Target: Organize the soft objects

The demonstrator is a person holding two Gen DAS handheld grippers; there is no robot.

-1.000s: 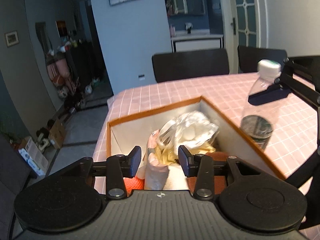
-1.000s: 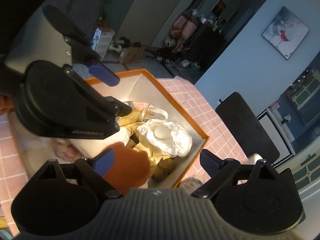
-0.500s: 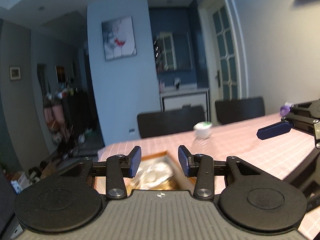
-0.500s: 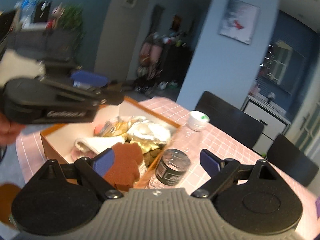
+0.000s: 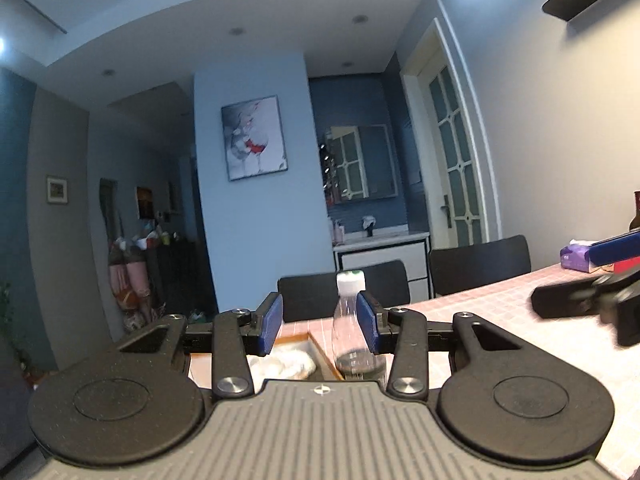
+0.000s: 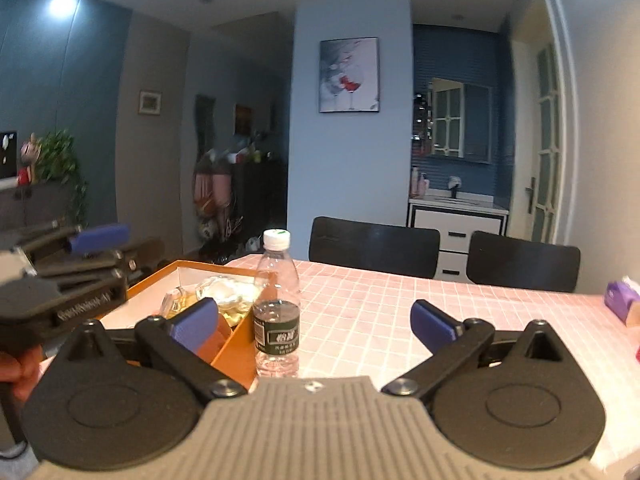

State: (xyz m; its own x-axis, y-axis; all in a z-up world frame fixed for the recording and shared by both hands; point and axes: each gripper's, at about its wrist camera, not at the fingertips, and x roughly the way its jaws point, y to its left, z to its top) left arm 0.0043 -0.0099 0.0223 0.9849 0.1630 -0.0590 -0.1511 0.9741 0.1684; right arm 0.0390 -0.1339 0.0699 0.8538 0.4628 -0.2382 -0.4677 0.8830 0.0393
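1 bottle (image 6: pixel 277 304), 1 box (image 6: pixel 234 350), 2 chairs (image 6: pixel 374 246)

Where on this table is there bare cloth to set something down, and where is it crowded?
Free: the pink checked tablecloth between the water bottle and the purple tissue pack, back to the black chairs. Crowded: the orange box at the left, full of soft items, with the bottle right beside its wall.
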